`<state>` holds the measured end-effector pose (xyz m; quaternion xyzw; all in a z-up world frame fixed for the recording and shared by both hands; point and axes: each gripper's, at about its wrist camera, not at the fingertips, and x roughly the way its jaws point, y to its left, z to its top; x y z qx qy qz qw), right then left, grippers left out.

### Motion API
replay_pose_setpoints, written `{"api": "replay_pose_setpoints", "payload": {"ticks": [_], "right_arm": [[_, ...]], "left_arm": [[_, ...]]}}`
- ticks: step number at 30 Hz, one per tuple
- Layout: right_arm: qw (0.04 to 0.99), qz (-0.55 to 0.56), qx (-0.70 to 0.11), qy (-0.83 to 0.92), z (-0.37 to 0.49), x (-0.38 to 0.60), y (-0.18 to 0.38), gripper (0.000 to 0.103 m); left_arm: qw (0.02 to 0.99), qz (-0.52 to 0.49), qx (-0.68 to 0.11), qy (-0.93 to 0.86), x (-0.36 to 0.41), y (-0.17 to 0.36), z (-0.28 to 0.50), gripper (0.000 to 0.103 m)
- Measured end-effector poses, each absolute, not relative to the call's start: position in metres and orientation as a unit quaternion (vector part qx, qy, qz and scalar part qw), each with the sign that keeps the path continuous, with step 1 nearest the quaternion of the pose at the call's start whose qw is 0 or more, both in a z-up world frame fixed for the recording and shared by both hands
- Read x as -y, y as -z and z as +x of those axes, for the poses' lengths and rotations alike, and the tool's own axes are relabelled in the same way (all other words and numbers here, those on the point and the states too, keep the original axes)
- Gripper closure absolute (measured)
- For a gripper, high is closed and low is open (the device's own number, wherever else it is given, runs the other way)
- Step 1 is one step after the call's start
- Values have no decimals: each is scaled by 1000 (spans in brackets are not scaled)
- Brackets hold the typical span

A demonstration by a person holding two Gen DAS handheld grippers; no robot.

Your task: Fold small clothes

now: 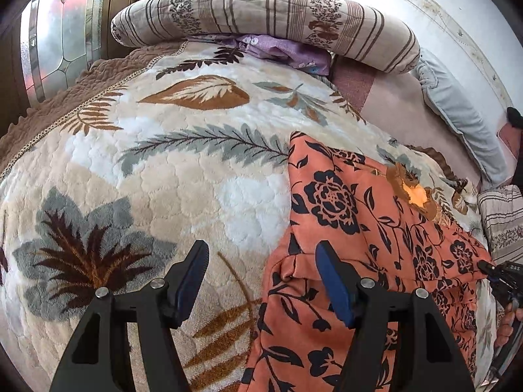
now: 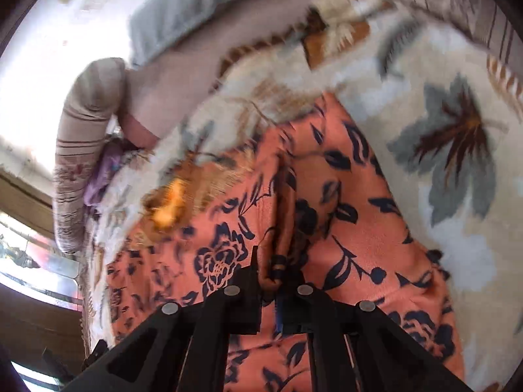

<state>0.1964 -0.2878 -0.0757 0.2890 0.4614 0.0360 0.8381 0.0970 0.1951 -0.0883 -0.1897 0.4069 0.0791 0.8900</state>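
Observation:
An orange garment (image 1: 353, 215) printed with dark flowers lies on a leaf-patterned fleece blanket (image 1: 163, 179) that covers the bed. My left gripper (image 1: 263, 261) hovers open over the garment's left edge. Its right finger (image 1: 333, 284) is above the cloth, its left finger over bare blanket, and neither pad presses on anything. In the blurred right wrist view my right gripper (image 2: 269, 271) is shut on a bunched fold of the orange garment (image 2: 343, 228). The right gripper (image 1: 487, 268) also shows at the far right of the left wrist view, at the garment's corner.
A striped rolled quilt (image 1: 261, 16) lies along the far end of the bed, with purple cloth (image 1: 284, 52) under it. A grey pillow (image 1: 457, 111) and a striped cushion (image 1: 503, 219) sit at the right. A patterned glass panel (image 1: 55, 42) stands at the left.

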Motion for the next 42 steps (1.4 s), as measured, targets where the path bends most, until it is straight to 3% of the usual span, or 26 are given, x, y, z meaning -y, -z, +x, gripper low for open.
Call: {"api": "replay_pose_setpoints", "payload": {"ticks": [3,8,11,18,19,20,21,23,29,31,32,33,36,42], "right_arm": [[860,263,-437,-21,166,292,61,98],[836,224,-500,-17,173,299,121,91],[850,249,-465,-2,160,317,105,75],[834,348,-405,-136,173,330,68,72],[813,371,-416,-169,181,326,76,66],[793,382,-437,-185,191,318,90,41],[785,379,-458,-176,201,316,109,32],[763,403,-482,-152,212,325,144,45],[772,413,-427,-225,225,331,101,37],[780,397,-453,-167,239,340,122,33],[761,422,-467,-155,243,348,139,45],[754,444,-459,-150,243,354,140,48],[778,419,-430,-187,234,350,105,39],[791,377,-432,-213,233,356,85,38]], "left_arm": [[899,-184,-389,-78,-194,73,101,35],[886,-148,-433,-69,-165,86,135,31],[857,-87,-500,-87,-147,125,159,28],[871,-73,-477,-89,-145,124,157,24],[871,-72,-477,-89,-145,124,157,24],[871,-72,-477,-90,-145,124,157,24],[871,-72,-478,-90,-145,124,157,24],[870,-72,-479,-87,-145,117,156,24],[903,-90,-420,-27,-133,83,150,24],[886,-61,-458,-41,-124,103,165,23],[864,-60,-497,-52,-126,121,174,23],[861,-80,-499,-49,-132,128,173,23],[883,-105,-456,-39,-145,105,172,23],[872,-160,-462,-23,-183,104,231,25]]}}
